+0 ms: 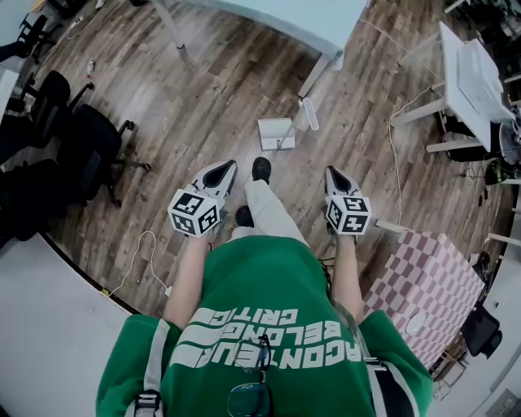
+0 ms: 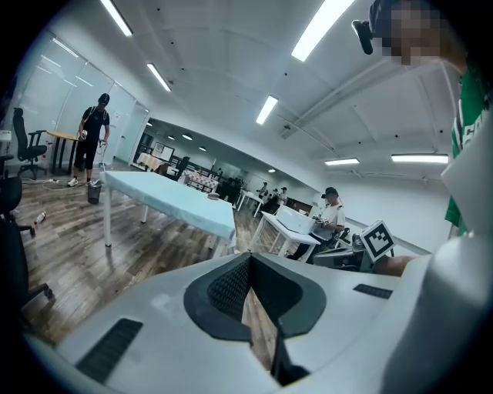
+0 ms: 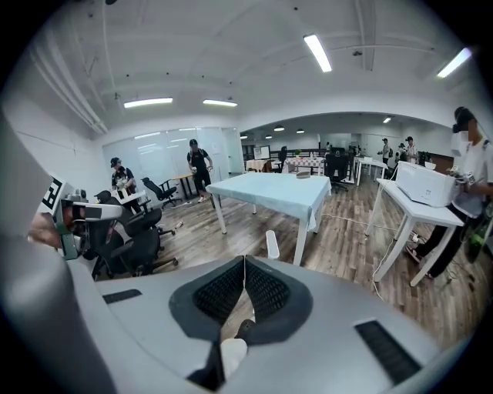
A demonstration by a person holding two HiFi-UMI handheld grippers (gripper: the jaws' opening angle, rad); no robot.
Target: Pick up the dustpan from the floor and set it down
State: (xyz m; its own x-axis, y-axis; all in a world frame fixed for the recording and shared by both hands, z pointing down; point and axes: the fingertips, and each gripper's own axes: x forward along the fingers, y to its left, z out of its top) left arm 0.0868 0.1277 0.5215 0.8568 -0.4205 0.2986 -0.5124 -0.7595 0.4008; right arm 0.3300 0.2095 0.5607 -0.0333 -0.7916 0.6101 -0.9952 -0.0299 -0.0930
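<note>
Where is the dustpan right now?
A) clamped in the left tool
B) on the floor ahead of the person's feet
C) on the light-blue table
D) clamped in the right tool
B: the dustpan lies on the wood floor just beyond the front shoe; the left tool and right tool are shut, empty.

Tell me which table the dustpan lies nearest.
The light blue table; the dustpan lies by its leg, while the white table stands off to the right.
</note>
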